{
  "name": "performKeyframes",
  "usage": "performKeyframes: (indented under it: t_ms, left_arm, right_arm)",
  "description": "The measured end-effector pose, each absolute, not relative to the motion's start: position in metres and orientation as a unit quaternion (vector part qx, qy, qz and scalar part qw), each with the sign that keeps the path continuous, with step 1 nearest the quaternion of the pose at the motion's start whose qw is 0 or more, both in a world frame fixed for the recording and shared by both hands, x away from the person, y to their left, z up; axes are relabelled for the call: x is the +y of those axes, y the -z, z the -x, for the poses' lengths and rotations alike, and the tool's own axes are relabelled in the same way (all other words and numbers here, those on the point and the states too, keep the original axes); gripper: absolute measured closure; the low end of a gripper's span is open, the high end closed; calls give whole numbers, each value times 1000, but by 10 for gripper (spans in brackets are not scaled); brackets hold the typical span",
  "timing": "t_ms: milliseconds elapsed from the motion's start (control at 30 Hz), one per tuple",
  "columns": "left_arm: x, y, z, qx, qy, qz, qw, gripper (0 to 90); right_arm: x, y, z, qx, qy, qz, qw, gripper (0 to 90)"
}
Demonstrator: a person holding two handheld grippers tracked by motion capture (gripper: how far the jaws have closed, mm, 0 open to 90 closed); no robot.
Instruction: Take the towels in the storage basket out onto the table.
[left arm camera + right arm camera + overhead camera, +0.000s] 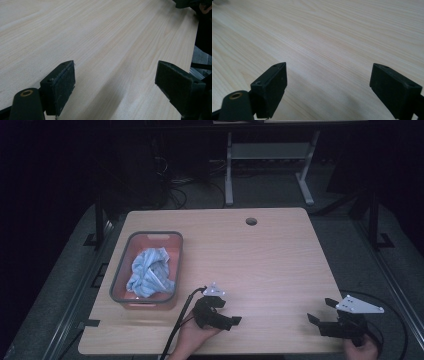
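Both grippers, left (235, 320) and right (320, 310), rest low on the desk (270, 260), jaws apart and empty; the cloth (150, 272) lies bunched in the tub (120, 270), awaiting pickup.

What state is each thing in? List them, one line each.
blue cloth: crumpled, lying inside the bin.
bin: upright on the table, holding the cloth.
left gripper: jaws wide open, nothing between them, low over bare wood.
right gripper: jaws wide open, nothing between them, low over bare wood.
table: bare apart from the bin, with an open cable hole near the far edge.
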State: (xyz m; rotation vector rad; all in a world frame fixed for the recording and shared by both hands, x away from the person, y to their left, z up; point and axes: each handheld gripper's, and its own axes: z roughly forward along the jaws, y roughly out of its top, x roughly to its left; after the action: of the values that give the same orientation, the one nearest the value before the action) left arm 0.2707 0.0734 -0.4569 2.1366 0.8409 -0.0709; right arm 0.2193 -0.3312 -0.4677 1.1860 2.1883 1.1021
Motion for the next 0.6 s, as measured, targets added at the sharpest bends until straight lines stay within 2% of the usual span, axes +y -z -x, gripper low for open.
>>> performKeyframes:
  t_ms: [233, 600]
  left_arm:
    - [75, 456, -271, 341, 16, -850, 401, 157]
    - [69, 442, -273, 329, 29, -847, 417, 156]
  right_arm:
    - [-330, 466, -221, 786, -396, -426, 209, 138]
    - [-331, 466, -220, 783, -399, -428, 211, 138]
